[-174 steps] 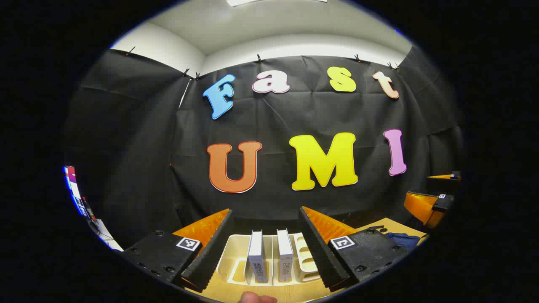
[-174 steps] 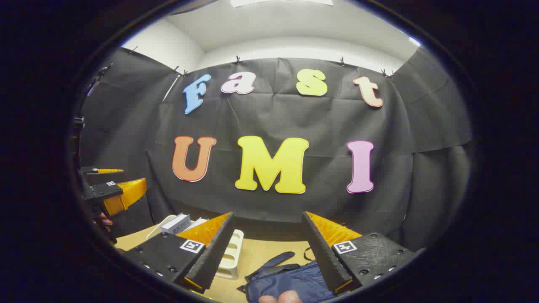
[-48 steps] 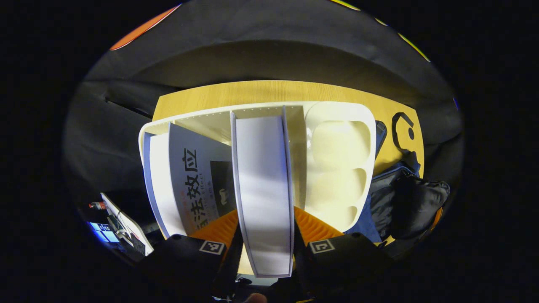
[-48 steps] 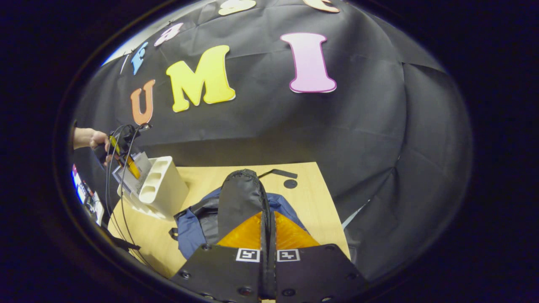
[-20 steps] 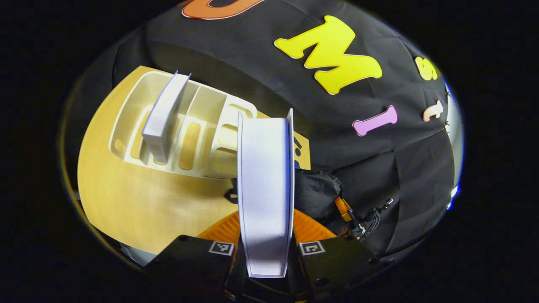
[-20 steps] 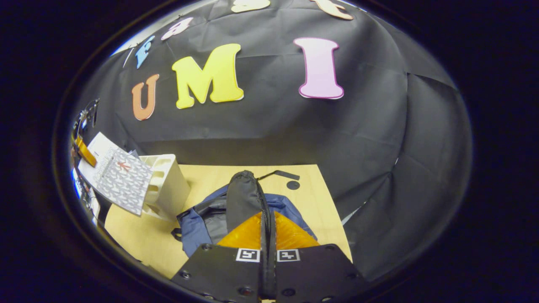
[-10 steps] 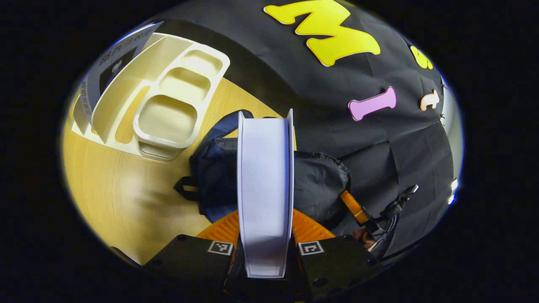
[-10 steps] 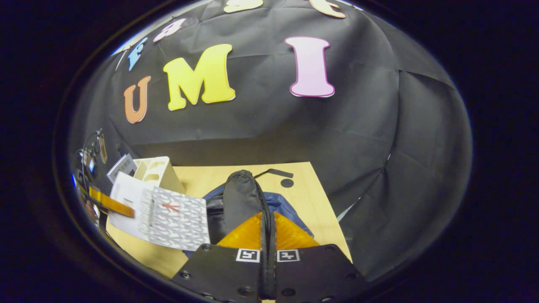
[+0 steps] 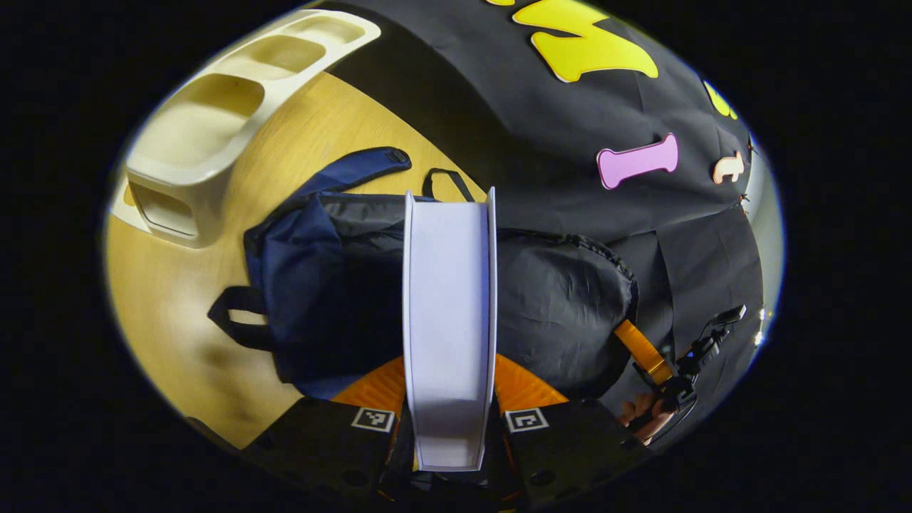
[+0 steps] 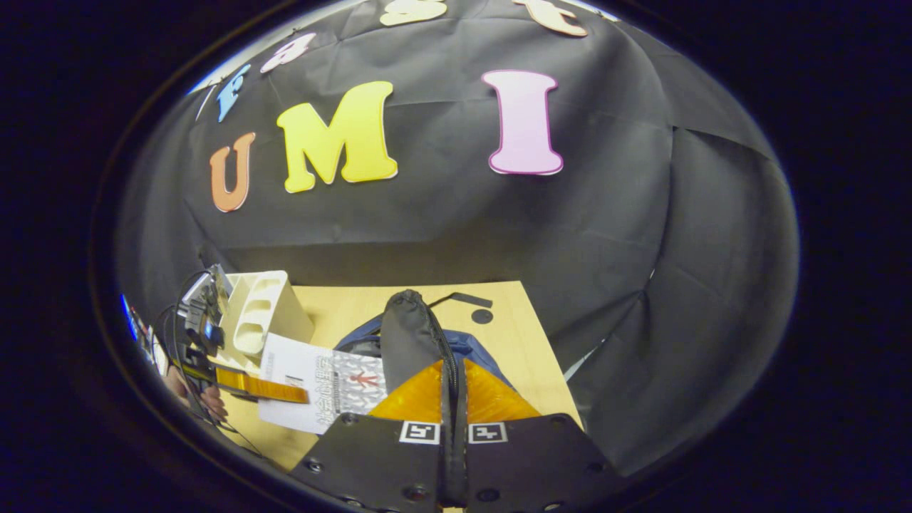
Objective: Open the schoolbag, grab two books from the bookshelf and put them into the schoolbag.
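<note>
Holding the first book [image 9: 447,320] clamped in my left tool [image 9: 449,417] above the schoolbag [image 9: 320,285], whose flap my right tool [image 10: 452,399] pinches up; a second book probably waits on the bookshelf [image 9: 214,121].

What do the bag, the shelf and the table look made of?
Bag: thin woven cloth, probably nylon; it creases and has a faint sheen.
Shelf: cream moulded plastic, smooth, with rounded edges.
Table: light wood-grain top, likely laminate; slightly glossy.
</note>
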Available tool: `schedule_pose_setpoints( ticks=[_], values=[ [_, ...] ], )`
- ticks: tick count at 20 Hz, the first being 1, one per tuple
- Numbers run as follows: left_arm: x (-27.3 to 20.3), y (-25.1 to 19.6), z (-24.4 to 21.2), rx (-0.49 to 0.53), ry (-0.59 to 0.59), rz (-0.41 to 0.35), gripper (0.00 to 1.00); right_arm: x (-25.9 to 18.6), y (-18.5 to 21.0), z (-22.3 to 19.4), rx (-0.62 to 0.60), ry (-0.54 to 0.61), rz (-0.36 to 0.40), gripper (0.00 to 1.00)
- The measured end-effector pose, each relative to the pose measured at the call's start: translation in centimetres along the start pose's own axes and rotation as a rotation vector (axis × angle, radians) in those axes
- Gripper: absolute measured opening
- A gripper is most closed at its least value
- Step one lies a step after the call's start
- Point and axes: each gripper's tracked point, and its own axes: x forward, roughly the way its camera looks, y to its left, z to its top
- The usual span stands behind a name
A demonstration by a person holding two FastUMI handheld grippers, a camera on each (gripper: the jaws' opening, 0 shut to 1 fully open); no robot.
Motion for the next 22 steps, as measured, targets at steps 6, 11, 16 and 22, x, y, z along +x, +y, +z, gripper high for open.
schedule_pose_setpoints(
  ticks=[6,11,16,22],
  values=[
    [5.9,-0.6,-1.2,-0.028,0.021,-0.063,0.42,-0.3,0.6,1.1,-0.018,-0.014,0.004,0.0],
    [9.7,-0.7,-1.0,-0.119,0.029,-0.137,0.42,-0.1,1.7,1.6,-0.046,-0.016,0.017,0.0],
    [11.2,0.6,-1.2,-0.194,0.039,-0.171,0.43,0.1,2.6,1.4,-0.047,-0.003,0.035,0.0],
    [12.1,3.8,-2.0,-0.166,0.111,-0.01,0.81,0.5,2.8,0.6,-0.019,0.018,0.046,0.0]
  ],
)
